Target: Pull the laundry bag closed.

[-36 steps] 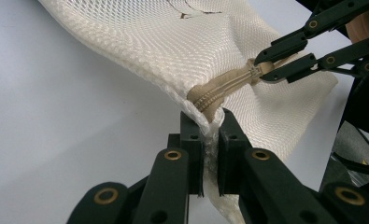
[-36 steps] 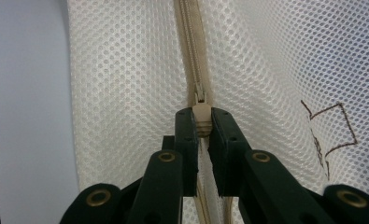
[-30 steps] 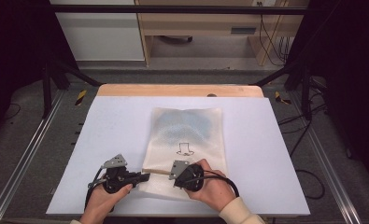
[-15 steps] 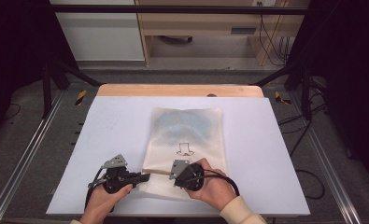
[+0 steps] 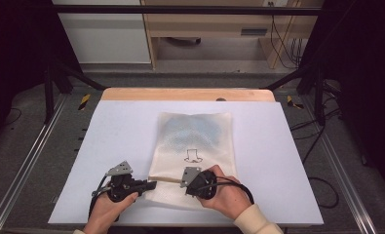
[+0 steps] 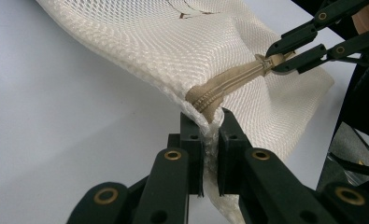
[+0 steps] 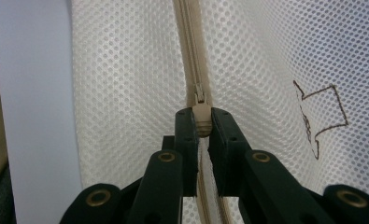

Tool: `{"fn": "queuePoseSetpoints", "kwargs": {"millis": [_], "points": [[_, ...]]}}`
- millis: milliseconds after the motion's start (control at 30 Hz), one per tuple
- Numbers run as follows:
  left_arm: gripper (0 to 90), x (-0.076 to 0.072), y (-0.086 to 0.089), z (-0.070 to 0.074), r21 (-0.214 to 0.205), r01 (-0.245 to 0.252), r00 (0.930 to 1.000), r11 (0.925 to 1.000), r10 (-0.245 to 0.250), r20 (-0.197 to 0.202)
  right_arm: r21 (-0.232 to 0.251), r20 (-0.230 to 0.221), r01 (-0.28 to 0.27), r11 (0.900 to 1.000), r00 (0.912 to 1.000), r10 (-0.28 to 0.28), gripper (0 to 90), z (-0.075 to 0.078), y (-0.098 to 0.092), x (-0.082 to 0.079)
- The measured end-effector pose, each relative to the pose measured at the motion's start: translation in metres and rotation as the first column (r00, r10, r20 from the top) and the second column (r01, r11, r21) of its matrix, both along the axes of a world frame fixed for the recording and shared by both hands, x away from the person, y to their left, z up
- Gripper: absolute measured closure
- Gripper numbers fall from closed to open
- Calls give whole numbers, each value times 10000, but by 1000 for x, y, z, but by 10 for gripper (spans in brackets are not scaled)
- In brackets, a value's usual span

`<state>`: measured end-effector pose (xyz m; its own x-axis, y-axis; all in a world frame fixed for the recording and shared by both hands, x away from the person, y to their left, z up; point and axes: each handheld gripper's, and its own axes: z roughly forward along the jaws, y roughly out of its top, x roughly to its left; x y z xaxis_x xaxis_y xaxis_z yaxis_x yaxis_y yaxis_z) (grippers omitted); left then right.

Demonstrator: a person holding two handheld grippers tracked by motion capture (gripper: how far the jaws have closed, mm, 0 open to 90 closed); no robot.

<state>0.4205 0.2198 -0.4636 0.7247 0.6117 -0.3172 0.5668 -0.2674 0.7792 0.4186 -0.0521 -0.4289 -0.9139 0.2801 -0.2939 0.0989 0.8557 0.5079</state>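
A white mesh bag (image 5: 195,141) with a small dark printed outline (image 5: 194,156) lies flat on the pale table (image 5: 122,131). Its tan zipper (image 6: 229,84) runs along the near edge. My left gripper (image 5: 153,185) is shut on the bag's near left corner at the zipper's end (image 6: 205,100), its pads pinching the mesh there (image 6: 211,123). My right gripper (image 5: 179,181) is shut on the zipper pull (image 7: 201,116), and the closed zipper (image 7: 189,46) stretches on beyond its jaws. In the left gripper view the right gripper (image 6: 273,59) pinches the pull a short way along the zipper.
A wooden strip (image 5: 185,94) borders the table's far edge. Metal rails (image 5: 29,161) run along both sides. Shelving and cables (image 5: 278,34) stand behind the table. Bare table surface lies left and right of the bag.
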Motion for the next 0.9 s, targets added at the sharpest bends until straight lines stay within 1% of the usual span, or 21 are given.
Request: {"fn": "queuePoseSetpoints", "kwargs": {"millis": [33, 67, 267, 333, 467, 533, 633, 667, 700, 767, 900], "points": [[835, 0, 0, 0, -1, 0, 10000, 10000, 0, 1, 45, -5, 105, 9999, 9999, -105, 820, 0, -2, 0], [835, 0, 0, 0, -3, 0, 10000, 10000, 0, 0, 14, -6, 20, 10000, 10000, -20, 821, 0, -3, 0], [835, 0, 0, 0, -5, 4, 10000, 10000, -4, 0, 0, -38, 112, 9999, 9999, -112, 821, 1, -7, -1], [835, 0, 0, 0, -11, 1, 10000, 10000, -1, -1, -114, -3, 31, 9999, 10000, -31, 821, 2, -10, 0], [835, 0, 0, 0, -9, -4, 10000, 10000, 4, 1, -99, 10, 159, 9998, 9999, -158, 820, 3, -13, 0], [835, 0, 0, 0, 3, -4, 10000, 10000, 4, 8, -186, -8, 101, 9998, 9999, -101, 820, 4, -16, 0], [835, 0, 0, 0, 3, 4, 10000, 10000, -4, 9, -238, -2, 163, 9996, 9999, -163, 820, 5, -19, 0], [835, 0, 0, 0, 0, 9, 10000, 10000, -9, 16, -180, 0, 223, 9996, 9998, -223, 821, 5, -19, 0], [835, 0, 0, 0, 3, 14, 10000, 10000, -14, 18, -213, 9, 156, 9997, 9999, -156, 820, 5, -21, 1], [835, 0, 0, 0, -2, 10, 10000, 10000, -10, 17, -153, -2, 314, 9994, 9995, -315, 821, 5, -22, 0], [835, 0, 0, 0, -7, 15, 10000, 10000, -15, 13, -219, -11, 230, 9995, 9997, -230, 821, 6, -23, 0]]}}
